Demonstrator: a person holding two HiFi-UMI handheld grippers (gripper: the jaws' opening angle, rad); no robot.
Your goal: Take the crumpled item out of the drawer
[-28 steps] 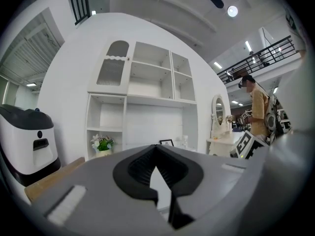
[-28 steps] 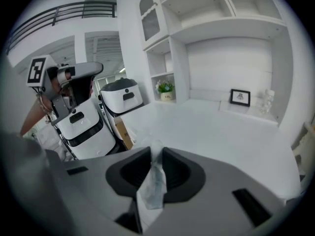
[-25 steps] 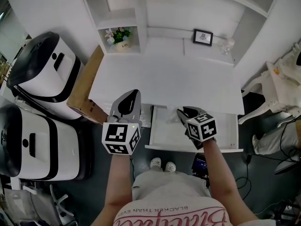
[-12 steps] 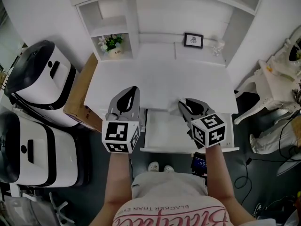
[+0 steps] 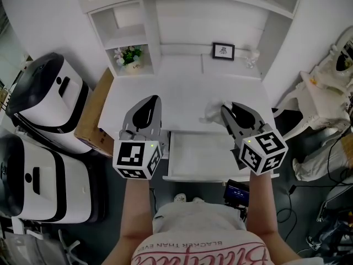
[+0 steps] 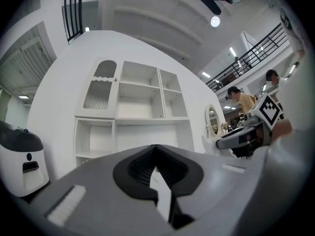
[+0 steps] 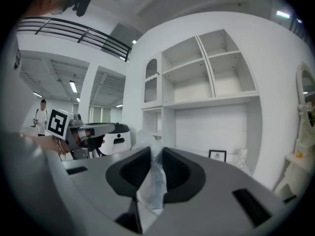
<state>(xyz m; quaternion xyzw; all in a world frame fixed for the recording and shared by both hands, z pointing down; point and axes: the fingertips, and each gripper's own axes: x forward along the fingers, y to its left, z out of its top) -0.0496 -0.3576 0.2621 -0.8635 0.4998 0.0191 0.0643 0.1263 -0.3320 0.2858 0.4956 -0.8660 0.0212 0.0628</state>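
The crumpled item (image 5: pixel 212 110), a scrunched whitish scrap, is pinched in the jaws of the right gripper (image 5: pixel 225 108). It hangs over the white tabletop (image 5: pixel 176 90), just past the open drawer (image 5: pixel 193 158). The left gripper (image 5: pixel 150 100) is near, its jaws pressed together on nothing.

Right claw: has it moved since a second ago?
Yes. The right claw, shut on the crumpled item, has gone from over the open drawer up the picture to the desktop's front edge.
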